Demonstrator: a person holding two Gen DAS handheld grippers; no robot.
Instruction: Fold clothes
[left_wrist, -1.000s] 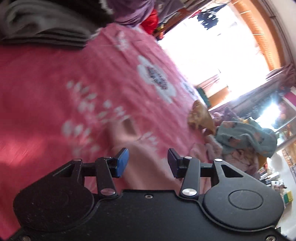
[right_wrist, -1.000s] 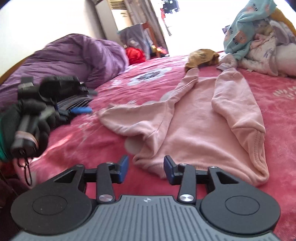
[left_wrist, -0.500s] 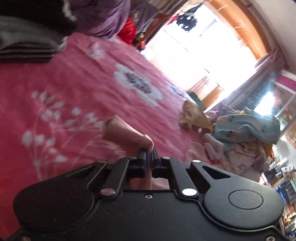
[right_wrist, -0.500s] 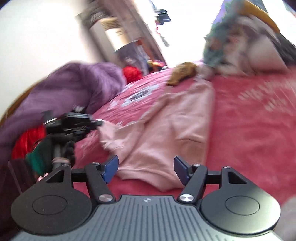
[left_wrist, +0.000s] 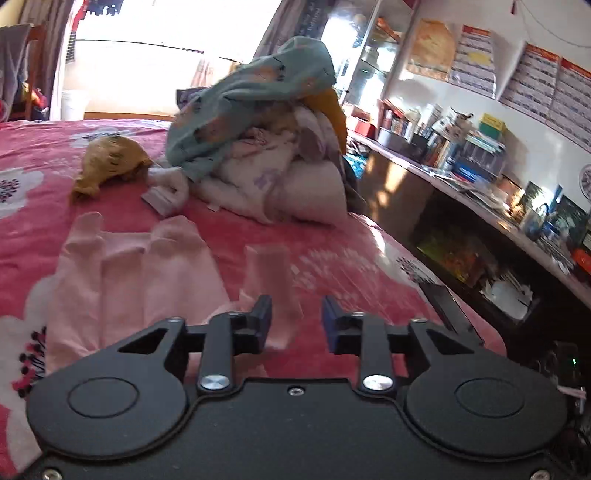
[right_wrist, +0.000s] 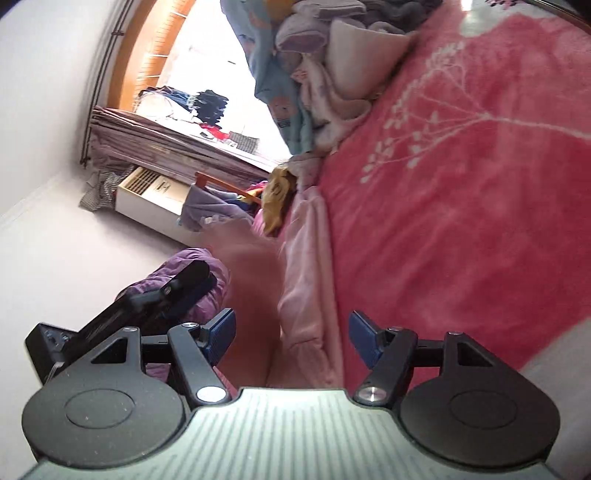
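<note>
Basically, red floral bedspread (left_wrist: 332, 258) is carrying everything: laundry heap (left_wrist: 266, 147) sitting at the far end, pink garment (left_wrist: 122, 273) lying spread near both tools. Left gripper (left_wrist: 296, 324) is hovering with fingers apart, sleeve blurred just ahead. Right gripper (right_wrist: 291, 334) is gaping wide over the garment's edge. Wall posters' (left_wrist: 532, 77) writing unreadable.

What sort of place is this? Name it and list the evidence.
Most likely a lived-in bedroom at home. A bed with a red floral blanket bears a pink garment and a pile of unfolded laundry; beside it runs a cluttered shelf of books, and a sunlit window shows beyond.
</note>
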